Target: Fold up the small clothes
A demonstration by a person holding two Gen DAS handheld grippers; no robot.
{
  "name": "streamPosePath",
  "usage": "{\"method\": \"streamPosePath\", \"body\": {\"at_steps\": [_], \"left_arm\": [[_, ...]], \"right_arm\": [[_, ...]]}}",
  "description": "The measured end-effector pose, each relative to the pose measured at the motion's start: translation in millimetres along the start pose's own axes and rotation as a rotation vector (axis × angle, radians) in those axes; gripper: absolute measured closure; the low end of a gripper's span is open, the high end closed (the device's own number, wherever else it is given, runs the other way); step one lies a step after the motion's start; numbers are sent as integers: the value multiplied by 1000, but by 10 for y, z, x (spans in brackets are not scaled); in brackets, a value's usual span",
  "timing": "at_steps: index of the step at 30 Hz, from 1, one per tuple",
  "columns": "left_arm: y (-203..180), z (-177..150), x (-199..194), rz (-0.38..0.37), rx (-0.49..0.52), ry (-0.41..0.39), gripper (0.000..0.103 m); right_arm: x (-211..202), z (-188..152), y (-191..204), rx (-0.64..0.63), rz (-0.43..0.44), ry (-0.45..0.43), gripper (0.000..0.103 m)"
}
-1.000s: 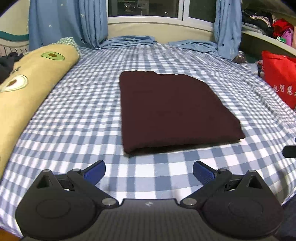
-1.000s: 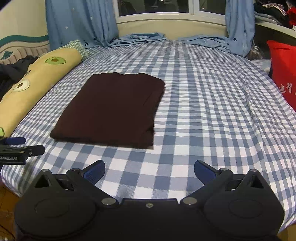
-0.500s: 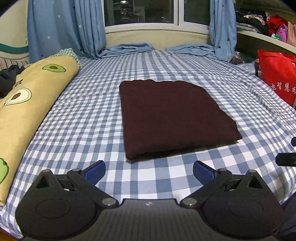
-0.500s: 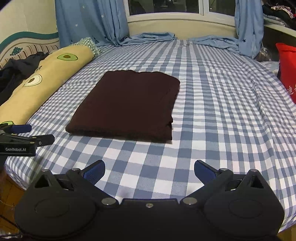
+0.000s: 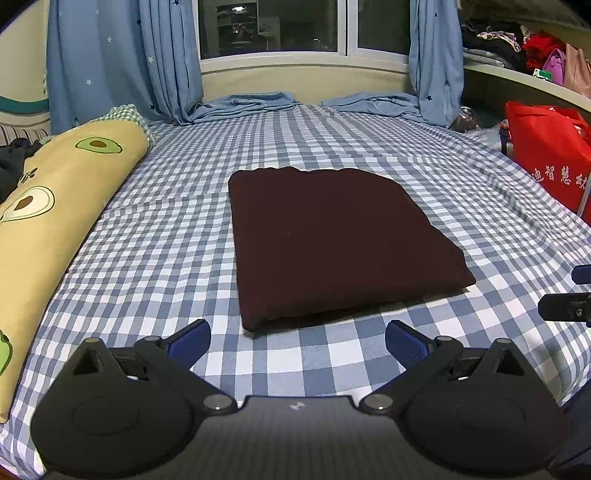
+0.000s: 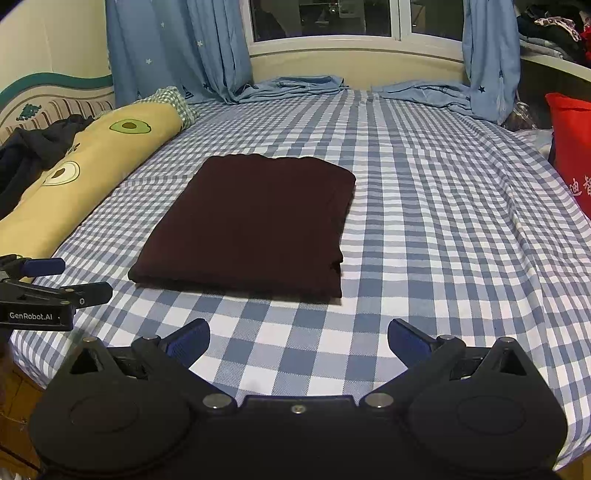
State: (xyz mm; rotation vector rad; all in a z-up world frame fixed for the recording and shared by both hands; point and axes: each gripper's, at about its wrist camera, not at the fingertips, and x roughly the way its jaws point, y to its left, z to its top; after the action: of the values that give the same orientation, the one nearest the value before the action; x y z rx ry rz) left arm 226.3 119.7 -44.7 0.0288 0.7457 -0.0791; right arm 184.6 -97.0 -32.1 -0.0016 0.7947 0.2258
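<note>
Both hand-held grippers, left [image 5: 297, 338] and right [image 6: 298, 338], drew back from the folded garment [image 5: 332, 240], jaws apart.

The room was a bedroom, lit by indoor light, and the window [image 5: 280, 26] straight ahead of the tongs was dark. Blue curtains with small stars [image 5: 122, 59] hung at both sides of it, and their ends lay on the far part of the bed. The bed [image 5: 155, 258] had a blue and white checked sheet and filled most of the view. Far to the left of the tongs lay a long yellow pillow with avocado prints [image 5: 55, 206], along a cream wall with a green wavy stripe [image 6: 55, 79]. To the right stood a red bag [image 5: 546, 151], and above it a shelf with piled clothes [image 5: 517, 40].
</note>
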Motion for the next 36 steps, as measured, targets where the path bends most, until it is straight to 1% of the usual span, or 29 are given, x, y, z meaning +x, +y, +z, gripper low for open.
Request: {"method": "streamPosePath", "body": {"at_steps": [7, 23, 27, 31, 36], "left_arm": [[53, 14, -1, -17, -18, -23, 1], [46, 20, -56, -10, -20, -79, 1], [43, 12, -51, -21, -15, -74, 1], [27, 13, -20, 4, -7, -65, 1], [24, 17, -68, 12, -6, -91, 1]], "right_arm": [[26, 34, 31, -9, 0, -6, 1], [109, 38, 61, -17, 5, -2, 1], [121, 48, 73, -21, 7, -2, 1], [127, 45, 75, -18, 7, 2, 1], [152, 41, 67, -18, 4, 9, 1]]}}
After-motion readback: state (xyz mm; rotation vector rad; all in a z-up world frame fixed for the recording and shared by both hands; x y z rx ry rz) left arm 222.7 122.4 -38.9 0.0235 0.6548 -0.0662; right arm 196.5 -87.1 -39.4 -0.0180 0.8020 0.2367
